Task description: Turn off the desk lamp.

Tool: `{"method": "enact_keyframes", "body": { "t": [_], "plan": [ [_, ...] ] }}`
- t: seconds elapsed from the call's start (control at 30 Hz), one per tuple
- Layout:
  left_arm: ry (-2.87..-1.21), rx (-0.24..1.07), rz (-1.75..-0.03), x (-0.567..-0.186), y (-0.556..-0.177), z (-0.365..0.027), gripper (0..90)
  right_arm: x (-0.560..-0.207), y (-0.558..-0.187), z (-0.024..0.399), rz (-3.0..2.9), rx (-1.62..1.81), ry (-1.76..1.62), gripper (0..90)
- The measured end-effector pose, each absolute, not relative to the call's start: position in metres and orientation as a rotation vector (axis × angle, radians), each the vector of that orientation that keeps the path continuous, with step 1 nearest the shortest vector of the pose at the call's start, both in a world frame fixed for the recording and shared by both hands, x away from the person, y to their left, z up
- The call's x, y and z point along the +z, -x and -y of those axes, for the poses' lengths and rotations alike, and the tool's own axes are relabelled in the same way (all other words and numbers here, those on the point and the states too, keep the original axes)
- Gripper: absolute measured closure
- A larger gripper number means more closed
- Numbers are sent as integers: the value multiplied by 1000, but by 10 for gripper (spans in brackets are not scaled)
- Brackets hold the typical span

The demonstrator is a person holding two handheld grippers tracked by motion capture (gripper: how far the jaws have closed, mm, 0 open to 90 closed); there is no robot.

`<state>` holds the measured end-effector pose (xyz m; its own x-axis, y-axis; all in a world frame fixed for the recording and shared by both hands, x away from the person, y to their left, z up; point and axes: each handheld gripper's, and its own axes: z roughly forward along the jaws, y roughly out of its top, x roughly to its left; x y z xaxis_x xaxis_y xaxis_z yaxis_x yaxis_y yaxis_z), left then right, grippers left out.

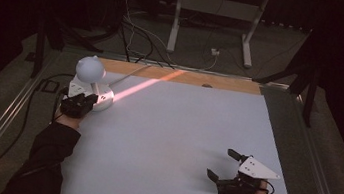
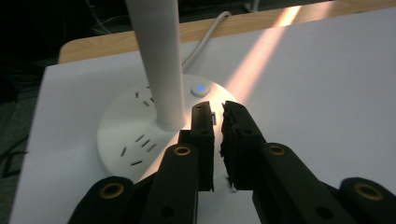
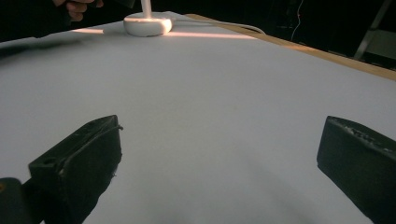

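A white desk lamp stands at the table's far left, with a globe head (image 1: pixel 90 68), a stem (image 2: pixel 159 60) and a round base (image 2: pixel 126 135) that carries socket slots and a blue-lit button (image 2: pixel 200 88). My left gripper (image 1: pixel 92 99) hovers over the near side of the base (image 1: pixel 104 99). In the left gripper view its jaws (image 2: pixel 217 109) stand almost together just short of the button, with nothing between them. My right gripper (image 1: pixel 221 163) rests near the front right of the table, jaws wide apart and empty (image 3: pixel 224 140). The lamp base (image 3: pixel 147 25) lies far ahead of it.
A white sheet (image 1: pixel 179 138) covers the table, with a wooden strip (image 1: pixel 222 82) along the far edge. A pinkish band of light (image 1: pixel 146 86) runs from the lamp to the far edge. The lamp's white cord (image 1: pixel 128 71) trails off behind. The floor beyond holds cables and a table frame (image 1: pixel 211 11).
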<state>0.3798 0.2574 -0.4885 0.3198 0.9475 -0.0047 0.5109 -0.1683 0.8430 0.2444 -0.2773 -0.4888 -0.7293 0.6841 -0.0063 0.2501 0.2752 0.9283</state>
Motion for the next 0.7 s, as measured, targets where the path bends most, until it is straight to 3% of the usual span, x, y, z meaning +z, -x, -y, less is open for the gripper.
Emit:
{"method": "enact_keyframes", "body": {
  "t": [0.03,0.07,0.43,0.67,0.7],
  "plan": [
    [-1803,701,-1304,-487,-379,-258,834,-489,-244,277,-2145,1447,-843,0],
    [-1797,700,-1315,-485,-377,-258,733,-489,-244,277,-2145,1448,-844,0],
    [-1762,653,-1340,-470,-365,-255,455,-489,-244,277,-2144,1446,-843,0],
    [-1782,543,-1333,-466,-359,-251,152,-489,-245,278,-2144,1447,-844,0],
    [-1780,543,-1336,-465,-357,-250,144,-489,-245,278,-2144,1447,-844,0]
  ]
}}
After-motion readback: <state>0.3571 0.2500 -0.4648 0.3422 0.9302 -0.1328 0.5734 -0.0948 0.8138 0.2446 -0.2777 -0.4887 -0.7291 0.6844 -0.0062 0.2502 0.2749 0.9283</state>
